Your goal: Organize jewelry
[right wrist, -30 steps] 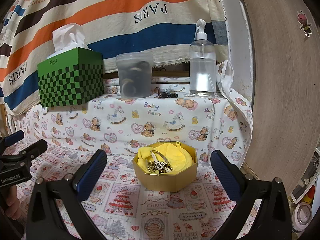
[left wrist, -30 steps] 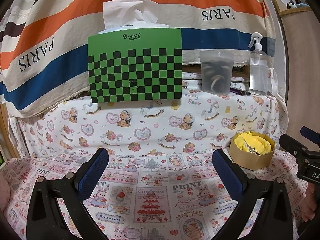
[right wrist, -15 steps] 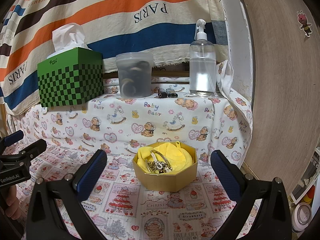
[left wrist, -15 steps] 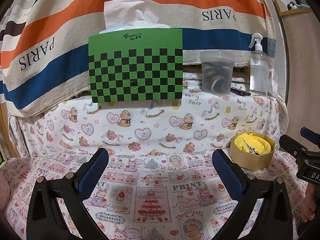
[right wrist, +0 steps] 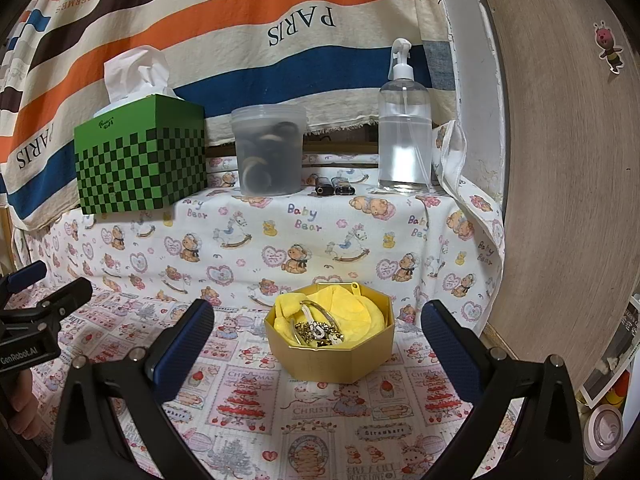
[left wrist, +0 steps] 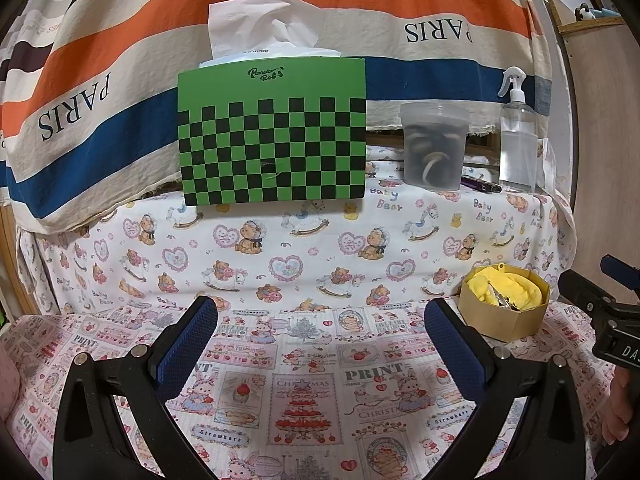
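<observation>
almost nothing has shifted over the last second: both claws, left claw (left wrist: 320, 340) and right claw (right wrist: 318, 340), stay spread and empty. the tangled metal jewelry (right wrist: 318, 330) still lies on yellow cloth inside the gold octagonal cardboard box (right wrist: 332, 360) on the printed bench cloth (right wrist: 280, 420), so either sorting stage fits.

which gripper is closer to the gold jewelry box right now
Right. The right gripper is open and faces the gold box head-on, the box sitting between its fingers' line of sight. The left gripper, also open, is off to the box's left, aimed at the tissue box.
</observation>
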A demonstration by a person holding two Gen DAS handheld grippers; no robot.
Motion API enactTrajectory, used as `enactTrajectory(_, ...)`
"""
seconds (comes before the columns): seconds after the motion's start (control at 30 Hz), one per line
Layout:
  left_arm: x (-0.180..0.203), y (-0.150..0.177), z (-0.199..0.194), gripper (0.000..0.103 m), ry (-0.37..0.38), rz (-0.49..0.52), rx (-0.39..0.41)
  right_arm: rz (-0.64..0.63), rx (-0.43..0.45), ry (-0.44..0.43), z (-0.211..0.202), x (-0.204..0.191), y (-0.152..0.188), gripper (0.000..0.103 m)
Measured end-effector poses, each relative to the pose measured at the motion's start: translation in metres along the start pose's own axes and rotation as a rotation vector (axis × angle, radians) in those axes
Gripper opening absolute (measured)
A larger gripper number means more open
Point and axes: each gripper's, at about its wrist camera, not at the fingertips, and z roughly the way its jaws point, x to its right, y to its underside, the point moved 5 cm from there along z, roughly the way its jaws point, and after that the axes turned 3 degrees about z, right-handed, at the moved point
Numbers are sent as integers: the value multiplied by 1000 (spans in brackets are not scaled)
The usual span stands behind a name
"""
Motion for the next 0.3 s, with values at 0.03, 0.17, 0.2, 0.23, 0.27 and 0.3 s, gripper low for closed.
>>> enactTrajectory(0.03, 0, 0, 0, 103, 1, 0, 1, 0, 0, 0, 0, -1, 0, 103)
enactTrajectory(0.17, 2, 0, 0, 103, 4, 2, 0, -1, 0, 0, 0, 0, 0, 103)
enactTrajectory(0.2, 2, 0, -1, 103, 2, 2, 0, 0, 0, 0, 0, -1, 0, 103)
enactTrajectory(0.23, 2, 0, -1, 103, 3, 1, 0, 0, 0, 0, 0, -1, 0, 103)
enactTrajectory(0.27, 2, 0, -1, 103, 2, 0, 0, 0, 0, 0, 0, 0, 0, 103)
enactTrajectory(0.3, 2, 0, -1, 103, 2, 0, 1, 0, 0, 1, 0, -1, 0, 103)
